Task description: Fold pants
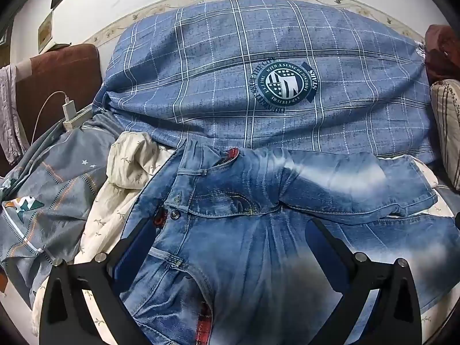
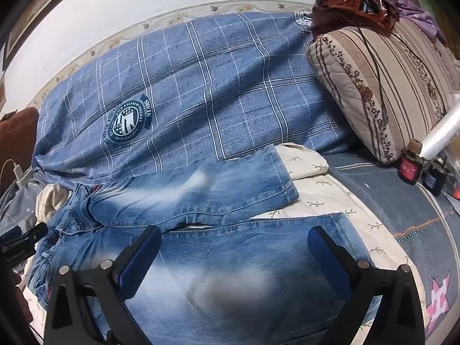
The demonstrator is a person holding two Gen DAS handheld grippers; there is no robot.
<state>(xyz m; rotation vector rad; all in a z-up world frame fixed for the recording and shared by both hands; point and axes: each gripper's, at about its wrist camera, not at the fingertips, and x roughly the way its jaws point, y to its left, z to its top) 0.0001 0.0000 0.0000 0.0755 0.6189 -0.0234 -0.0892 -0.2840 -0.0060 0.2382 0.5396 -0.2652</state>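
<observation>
Both grippers tilt downward over a bed. Left gripper point(image 1: 230, 247): jaws spread wide, nothing between the blue pads; it hangs above the waist end of the jeans point(image 1: 258, 244), left finger over the fly edge near the metal button point(image 1: 173, 215), right finger over the seat and thigh area. Whether the pads touch the denim cannot be told. Right gripper point(image 2: 234, 254): jaws likewise fully apart and empty, hanging over the near leg of the jeans point(image 2: 230, 258) toward its hem end. The jeans lie flat, front up, waist to the left and legs running right, on a cream leaf-print sheet point(image 2: 316, 198); the far leg is angled away from the near one, hem against the blue plaid quilt point(image 2: 201, 86). Left view only: the open waistband with red plaid lining, a grey star-print cover point(image 1: 57, 172), a white charger point(image 1: 69, 107) on a power strip. Right view only: both hems, a striped floral pillow point(image 2: 373, 86), a small dark bottle point(image 2: 409, 166), and the tip of the left gripper at the left edge.
</observation>
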